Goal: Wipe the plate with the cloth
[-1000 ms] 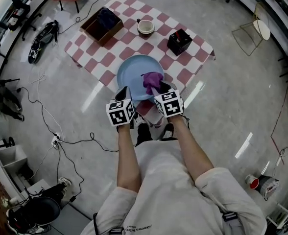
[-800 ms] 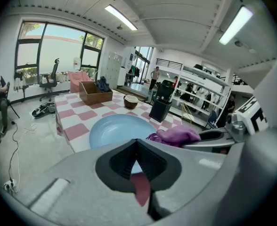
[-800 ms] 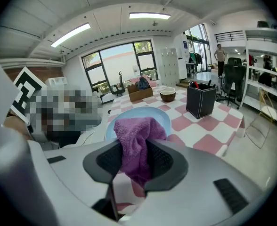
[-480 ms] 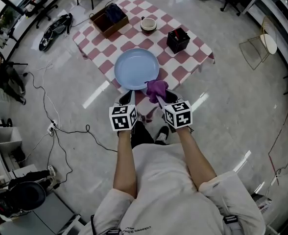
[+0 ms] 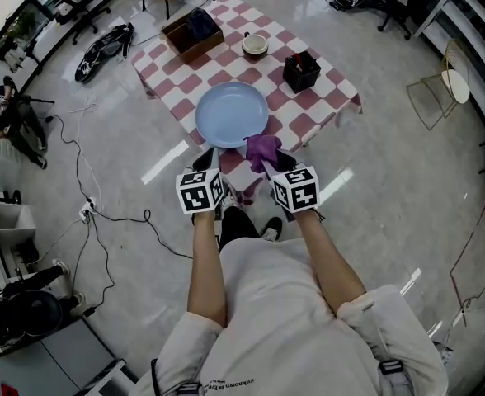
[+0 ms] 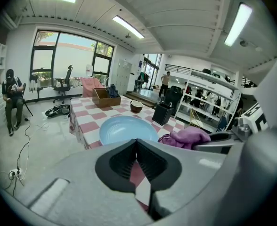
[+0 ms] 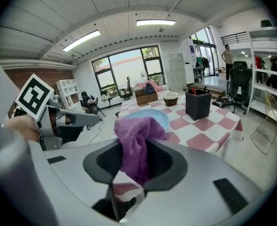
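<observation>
We keep the left gripper (image 6: 135,140) pressed together on nothing, while our right gripper (image 7: 132,142) pinches the purple cloth (image 7: 137,131), which hangs bunched between its pads. Both hover just off the near edge of the checked table (image 5: 308,126) — the cloth is near the rim of the blue plate (image 5: 231,114), which lies on the table. Each cube (image 5: 200,191) shows black-and-white square markers — the print on our shirt (image 5: 259,304) hem is too small to read.
</observation>
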The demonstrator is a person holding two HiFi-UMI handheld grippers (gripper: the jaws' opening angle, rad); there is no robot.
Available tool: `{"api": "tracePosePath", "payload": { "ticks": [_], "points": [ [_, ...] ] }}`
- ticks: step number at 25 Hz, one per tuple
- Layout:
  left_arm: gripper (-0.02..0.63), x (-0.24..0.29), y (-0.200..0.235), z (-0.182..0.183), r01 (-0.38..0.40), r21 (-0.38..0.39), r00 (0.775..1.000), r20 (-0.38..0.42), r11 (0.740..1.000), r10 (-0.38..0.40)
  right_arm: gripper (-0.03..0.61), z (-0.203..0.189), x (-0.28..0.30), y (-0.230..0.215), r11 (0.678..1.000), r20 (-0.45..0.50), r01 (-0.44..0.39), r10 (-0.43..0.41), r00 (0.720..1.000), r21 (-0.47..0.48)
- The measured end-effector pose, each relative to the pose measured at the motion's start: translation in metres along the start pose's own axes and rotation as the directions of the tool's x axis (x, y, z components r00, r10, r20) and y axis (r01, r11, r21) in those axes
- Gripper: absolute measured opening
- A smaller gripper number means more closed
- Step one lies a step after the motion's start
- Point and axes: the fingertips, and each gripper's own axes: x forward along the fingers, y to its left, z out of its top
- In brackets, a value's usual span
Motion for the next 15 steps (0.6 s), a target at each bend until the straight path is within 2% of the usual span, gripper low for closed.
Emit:
{"api": "tracePosePath", "payload": {
  "ticks": [15],
  "points": [
    [0.01, -0.005, -0.006, -0.011, 0.0, 0.014, 1.0, 0.006, 1.0, 0.0, 0.137, -0.004, -0.005, -0.004, 1.0, 0.022, 0.009, -0.009, 1.0, 0.025]
  ]
}}
